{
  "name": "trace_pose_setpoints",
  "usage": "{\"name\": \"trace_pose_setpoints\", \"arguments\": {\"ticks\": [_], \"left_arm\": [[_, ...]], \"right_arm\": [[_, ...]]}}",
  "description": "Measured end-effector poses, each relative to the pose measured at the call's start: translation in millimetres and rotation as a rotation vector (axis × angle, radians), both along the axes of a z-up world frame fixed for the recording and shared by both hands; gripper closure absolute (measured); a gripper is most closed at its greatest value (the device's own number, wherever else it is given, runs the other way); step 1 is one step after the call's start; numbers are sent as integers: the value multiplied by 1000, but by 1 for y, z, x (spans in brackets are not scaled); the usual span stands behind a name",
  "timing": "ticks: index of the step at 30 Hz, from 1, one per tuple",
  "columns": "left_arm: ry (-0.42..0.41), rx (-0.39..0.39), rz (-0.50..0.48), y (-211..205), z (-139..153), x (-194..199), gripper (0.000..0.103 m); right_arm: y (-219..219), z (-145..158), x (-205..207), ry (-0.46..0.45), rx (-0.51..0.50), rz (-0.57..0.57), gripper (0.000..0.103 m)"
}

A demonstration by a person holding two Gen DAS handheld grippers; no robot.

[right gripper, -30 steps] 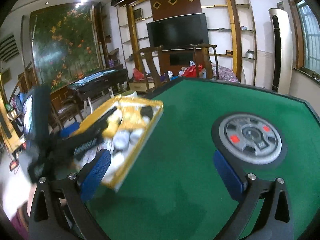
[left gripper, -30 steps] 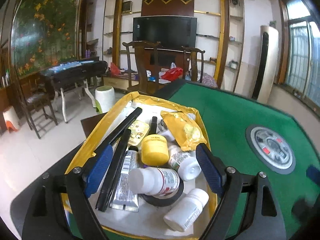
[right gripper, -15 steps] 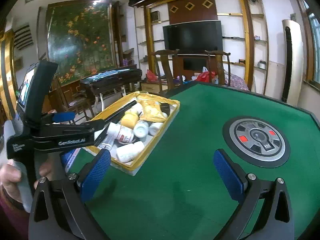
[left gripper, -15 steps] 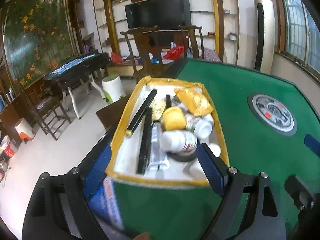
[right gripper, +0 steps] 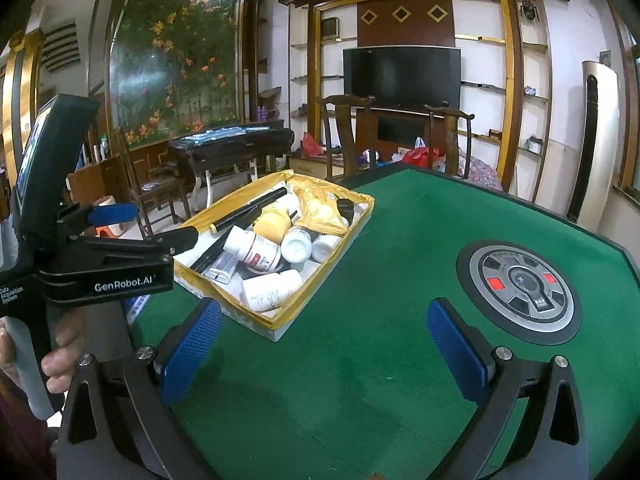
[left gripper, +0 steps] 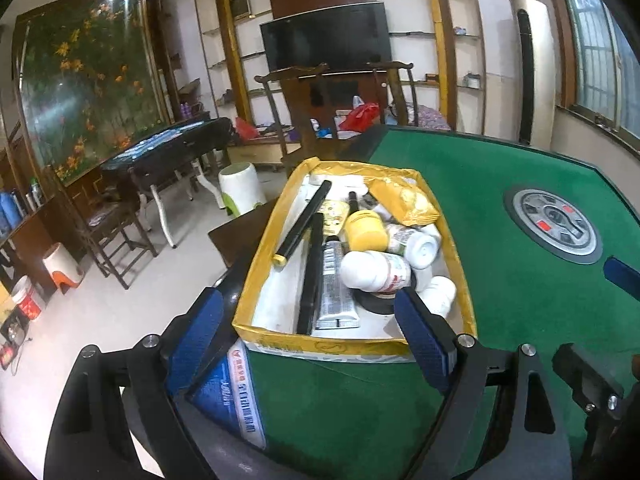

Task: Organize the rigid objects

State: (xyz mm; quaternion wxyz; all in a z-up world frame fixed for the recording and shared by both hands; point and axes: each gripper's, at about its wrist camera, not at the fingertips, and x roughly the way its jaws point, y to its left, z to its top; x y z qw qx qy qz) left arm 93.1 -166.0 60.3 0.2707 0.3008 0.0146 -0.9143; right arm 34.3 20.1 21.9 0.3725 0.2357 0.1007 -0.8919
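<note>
Tools [left gripper: 308, 334] [right gripper: 324, 340] both spread wide, empty, level before yellow box [left gripper: 352, 346].

Your open path: bare green felt [right gripper: 360, 380] right of the tray [right gripper: 320, 276].
Your obstacle: bottles [left gripper: 376, 270] crowding the tray.

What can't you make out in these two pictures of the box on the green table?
- White bottle, left wrist view: partly behind a gripper finger.
- Bottle label text, right wrist view: too small.
- Blue packet, left wrist view: partly covered by the gripper.
- Black ring: mostly under bottles.
</note>
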Motion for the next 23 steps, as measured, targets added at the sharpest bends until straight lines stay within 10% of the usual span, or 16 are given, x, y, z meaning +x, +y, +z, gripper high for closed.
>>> {"name": "trace_pose_setpoints", "arguments": {"ticks": [23], "left_arm": [[-19, -23, 28, -1, -4, 6, 15]], "right_arm": [[-2, 0, 2, 5, 14, -2, 2]]}}
